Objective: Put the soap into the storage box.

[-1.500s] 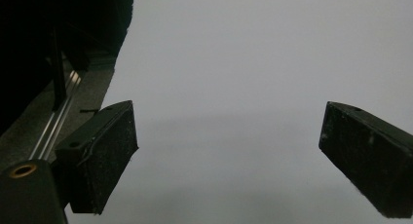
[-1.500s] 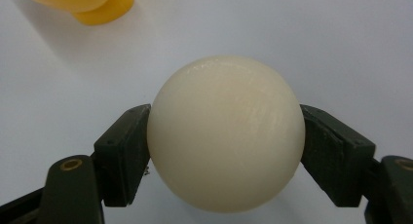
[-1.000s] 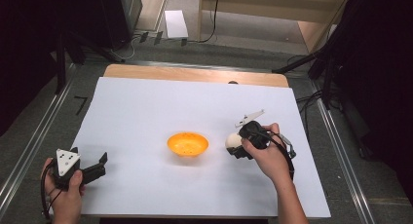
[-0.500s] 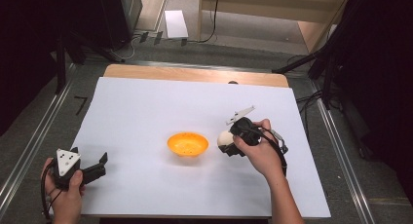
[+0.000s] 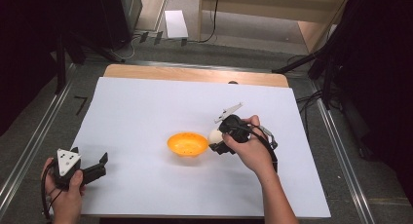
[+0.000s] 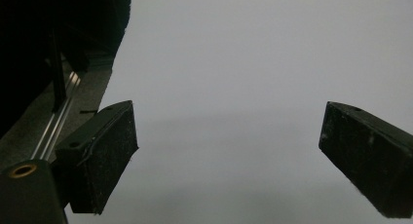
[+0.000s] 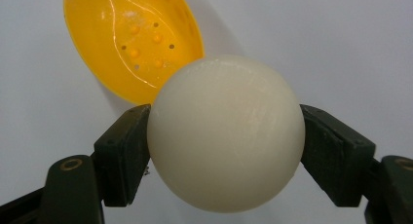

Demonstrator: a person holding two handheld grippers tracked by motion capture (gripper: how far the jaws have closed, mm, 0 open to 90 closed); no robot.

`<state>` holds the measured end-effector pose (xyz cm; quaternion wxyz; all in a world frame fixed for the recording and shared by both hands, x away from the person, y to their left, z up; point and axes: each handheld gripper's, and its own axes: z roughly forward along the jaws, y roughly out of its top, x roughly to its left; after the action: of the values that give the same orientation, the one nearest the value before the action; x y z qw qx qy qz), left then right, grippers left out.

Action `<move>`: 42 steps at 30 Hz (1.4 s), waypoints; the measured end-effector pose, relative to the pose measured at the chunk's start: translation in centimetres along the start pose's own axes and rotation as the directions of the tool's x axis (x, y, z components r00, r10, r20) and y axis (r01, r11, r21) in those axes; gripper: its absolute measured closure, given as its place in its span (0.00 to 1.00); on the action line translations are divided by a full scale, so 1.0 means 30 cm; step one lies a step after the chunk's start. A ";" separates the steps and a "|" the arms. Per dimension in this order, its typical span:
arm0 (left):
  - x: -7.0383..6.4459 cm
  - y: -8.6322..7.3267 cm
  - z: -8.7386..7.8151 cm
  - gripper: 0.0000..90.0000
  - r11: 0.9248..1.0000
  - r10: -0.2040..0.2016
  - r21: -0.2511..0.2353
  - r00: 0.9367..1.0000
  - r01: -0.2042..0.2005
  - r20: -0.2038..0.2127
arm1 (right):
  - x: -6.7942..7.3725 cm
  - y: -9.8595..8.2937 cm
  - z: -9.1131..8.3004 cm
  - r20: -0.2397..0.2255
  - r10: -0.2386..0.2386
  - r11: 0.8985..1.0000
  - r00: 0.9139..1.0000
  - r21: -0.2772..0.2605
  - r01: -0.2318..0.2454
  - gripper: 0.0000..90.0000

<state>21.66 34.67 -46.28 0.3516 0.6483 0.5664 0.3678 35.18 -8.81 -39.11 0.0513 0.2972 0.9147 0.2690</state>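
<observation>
Nearest the person, the left tongs (image 5: 100, 166) rest low at the near left corner of the white-covered surface (image 5: 146, 112), gripped in the left hand (image 5: 65, 195); in the left gripper view their two black jaws stand wide apart over bare white sheet, with nothing between them. Farther in, toward the middle, the right hand (image 5: 248, 148) holds the right tongs (image 5: 214, 139), and these are closed on a cream-white ball (image 7: 225, 134). In the right gripper view the ball is smooth, round and slightly glossy, pressed between the two black jaws on its left and right sides. Just beyond it lies the orange bowl (image 5: 187, 143), a shallow glossy dish with a scatter of small holes in its bottom (image 7: 146, 44); nothing lies inside it. In the high view the ball sits right at the bowl's right rim, so close that contact cannot be told, and it is outside the bowl rather than in it. At the far edge a strip of bare wooden top (image 5: 195, 74) shows past the white sheet.
</observation>
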 end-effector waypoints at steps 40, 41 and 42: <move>-0.001 0.000 0.001 0.08 1.000 0.006 0.001 1.000 -0.006 0.003 | 0.110 0.152 0.094 -0.054 -0.111 0.994 0.992 0.015 0.112 0.28; -0.001 0.000 0.001 0.08 1.000 0.006 0.001 1.000 -0.006 0.003 | 0.110 0.152 0.094 -0.054 -0.111 0.994 0.992 0.015 0.112 0.28; -0.001 0.000 0.001 0.08 1.000 0.007 0.002 1.000 -0.007 0.003 | 0.112 0.154 0.095 -0.055 -0.112 0.993 0.992 0.017 0.113 0.28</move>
<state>21.68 34.63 -46.30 0.3504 0.6513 0.5640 0.3673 35.54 -2.44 -38.91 0.0387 0.2385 0.9336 0.2646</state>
